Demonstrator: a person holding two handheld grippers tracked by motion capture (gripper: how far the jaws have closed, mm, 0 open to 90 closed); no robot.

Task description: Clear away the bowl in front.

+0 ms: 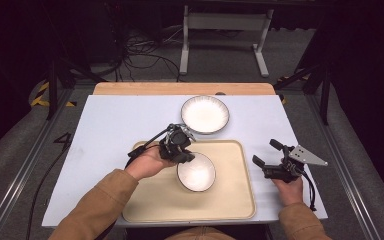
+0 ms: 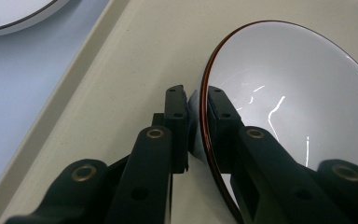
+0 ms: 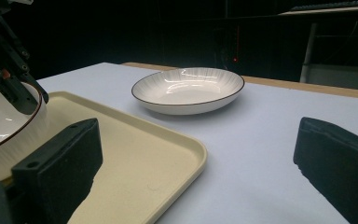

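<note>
The left tongs (image 1: 186, 156) are clamped on the rim of the white bowl (image 1: 196, 172); in the left gripper view one jaw presses the outer wall and the other the inside, with the brown rim line caught between them (image 2: 197, 119). The bowl (image 2: 298, 98) is in the cream tray (image 1: 232, 197), in its middle part toward the far edge, and it looks tipped rather than flat on the tray floor. The right tongs (image 1: 264, 153) stand wide apart with nothing between them, held over the bare table (image 1: 110, 125) just off the tray's right edge, near the table's right edge. In the right gripper view the two black pads (image 3: 65, 163) frame the tray's corner (image 3: 186, 154) and the table top beyond it.

The tray lies along the table's near edge. Beyond its far edge, near the middle of the table's far side, rests a ribbed white plate (image 1: 205, 114) with a dark rim, apart from the tray.
</note>
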